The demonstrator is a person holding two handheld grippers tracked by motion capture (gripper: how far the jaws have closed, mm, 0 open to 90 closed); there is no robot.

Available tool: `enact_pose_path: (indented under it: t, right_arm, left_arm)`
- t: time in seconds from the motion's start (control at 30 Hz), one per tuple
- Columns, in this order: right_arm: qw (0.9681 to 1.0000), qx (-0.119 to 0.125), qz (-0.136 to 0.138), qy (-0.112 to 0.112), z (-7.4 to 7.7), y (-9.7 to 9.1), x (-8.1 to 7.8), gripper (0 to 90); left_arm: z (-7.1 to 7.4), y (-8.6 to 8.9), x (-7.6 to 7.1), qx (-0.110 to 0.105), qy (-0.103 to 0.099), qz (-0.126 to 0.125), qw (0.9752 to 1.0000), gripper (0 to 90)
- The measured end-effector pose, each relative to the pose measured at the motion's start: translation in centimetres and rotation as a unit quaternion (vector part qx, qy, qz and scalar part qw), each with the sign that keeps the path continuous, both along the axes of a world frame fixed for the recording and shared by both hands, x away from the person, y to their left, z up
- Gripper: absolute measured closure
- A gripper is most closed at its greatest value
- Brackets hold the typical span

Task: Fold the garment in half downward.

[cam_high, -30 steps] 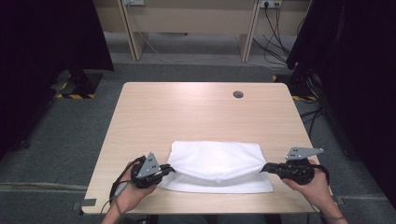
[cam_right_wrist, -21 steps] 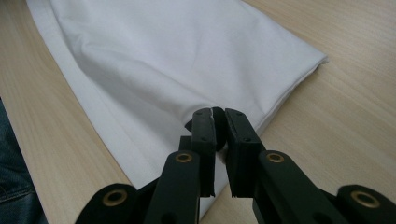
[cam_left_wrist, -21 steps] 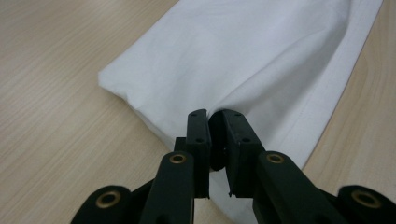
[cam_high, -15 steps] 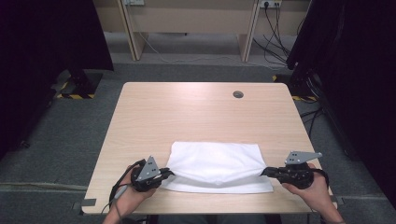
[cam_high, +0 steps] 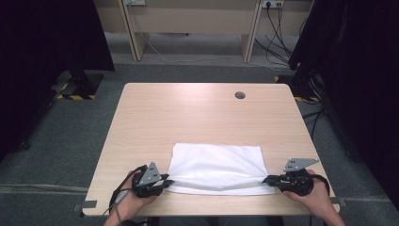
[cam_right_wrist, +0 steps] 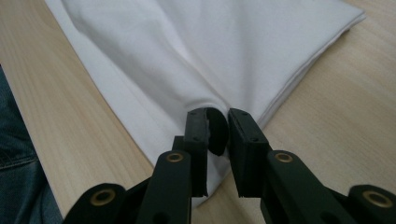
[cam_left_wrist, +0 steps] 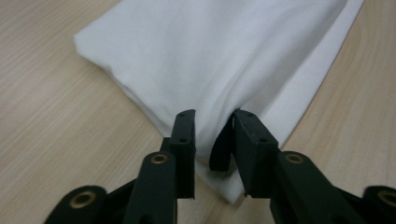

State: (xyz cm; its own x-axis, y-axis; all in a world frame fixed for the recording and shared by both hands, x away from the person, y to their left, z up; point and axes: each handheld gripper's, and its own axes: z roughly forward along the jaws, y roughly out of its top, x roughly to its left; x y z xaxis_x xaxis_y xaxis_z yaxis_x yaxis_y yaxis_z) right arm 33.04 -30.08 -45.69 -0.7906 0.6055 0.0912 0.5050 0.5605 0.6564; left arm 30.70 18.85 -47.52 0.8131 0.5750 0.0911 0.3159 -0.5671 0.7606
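A folded white cloth (cam_high: 216, 168) is being flanked on the worktop (cam_high: 197, 113); the left claw (cam_left_wrist: 212, 140) and right claw (cam_right_wrist: 217, 133), just opening, are being loosened, cloth between jaws.

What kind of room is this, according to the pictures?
Probably a lab or office set up for recording. A light wooden table with a cable hole stands on grey carpet, black curtains hang at both sides, and cables run from a wall socket.
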Motion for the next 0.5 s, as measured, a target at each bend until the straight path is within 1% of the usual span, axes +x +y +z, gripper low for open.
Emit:
enact_pose_path:
  t: [0.07,0.13,0.17,0.27,0.33,0.4,0.43,0.5]
  right_arm:
    - [1.0000,-0.001,0.002,0.001,0.2,-0.1,0.0,71.2]
    - [1.0000,0.002,-0.002,-0.003,0.7,-0.4,0.1,67.9]
    - [1.0000,0.005,-0.004,-0.005,0.9,-0.5,0.1,66.8]
    - [0.9995,0.027,-0.008,-0.015,2.0,-0.7,0.4,65.5]
    - [0.9992,0.030,-0.008,-0.025,2.6,-0.2,0.8,65.0]
    - [0.9990,0.030,-0.006,-0.032,2.9,0.6,1.3,65.2]
    - [0.9991,0.026,-0.004,-0.033,2.8,1.0,1.6,65.2]
    - [0.9995,0.011,-0.001,-0.030,2.4,1.9,2.2,65.5]
  left_arm:
    - [0.3,0.4,-0.1,-0.002,-0.003,0.003,1.0000,63.9]
    - [0.8,0.8,0.0,-0.005,-0.005,0.005,1.0000,60.4]
    - [1.2,0.9,0.0,-0.009,-0.010,0.007,0.9999,59.1]
    - [2.3,0.9,0.4,-0.021,-0.021,0.006,0.9995,57.8]
    - [2.9,0.3,1.0,-0.026,-0.026,0.002,0.9993,57.2]
    - [3.0,-0.7,1.8,-0.027,-0.028,-0.003,0.9992,56.6]
    - [2.9,-1.4,2.3,-0.018,-0.027,-0.011,0.9994,56.6]
    - [2.5,-2.4,2.9,-0.008,-0.023,-0.019,0.9995,56.4]
